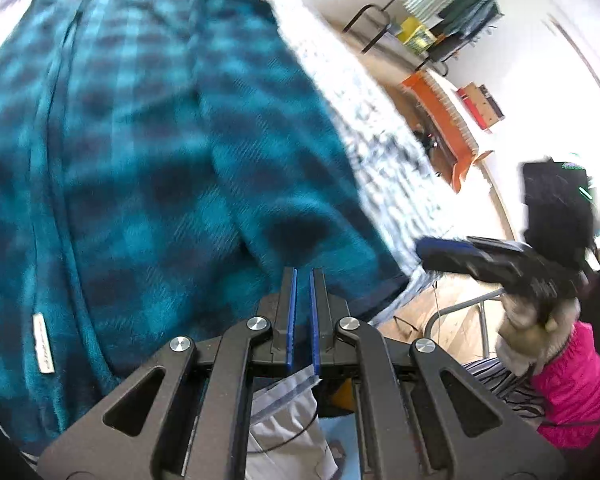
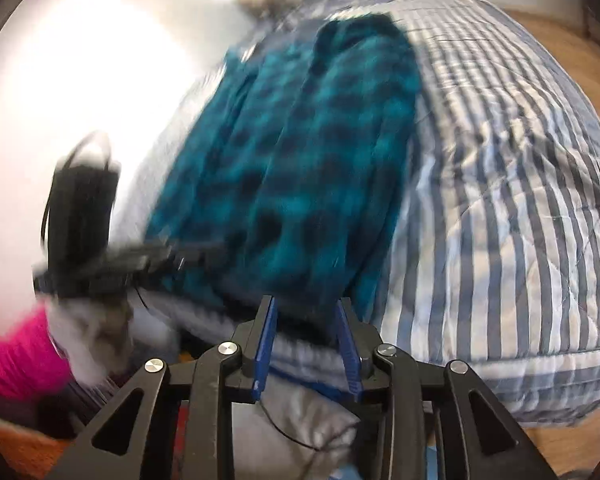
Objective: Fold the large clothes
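Note:
A teal and dark-blue plaid fleece garment [image 1: 152,152] lies folded lengthwise on a blue-and-white striped quilt [image 2: 508,216]; it also shows in the right wrist view [image 2: 300,176]. A white label [image 1: 43,344] sits near its left edge. My left gripper [image 1: 303,276] hovers just off the garment's near edge, jaws nearly together with a narrow gap, nothing between them. My right gripper [image 2: 306,308] is open at the garment's near hem, empty. The right gripper also shows in the left wrist view [image 1: 424,252], held beside the garment's right corner. The left gripper appears blurred in the right wrist view [image 2: 216,252].
The striped quilt covers a bed whose near edge [image 2: 500,372] drops off below the grippers. An orange chair [image 1: 452,120] and a metal rack [image 1: 440,12] stand on the wood floor to the right. The person's pink sleeve [image 1: 576,384] is at lower right.

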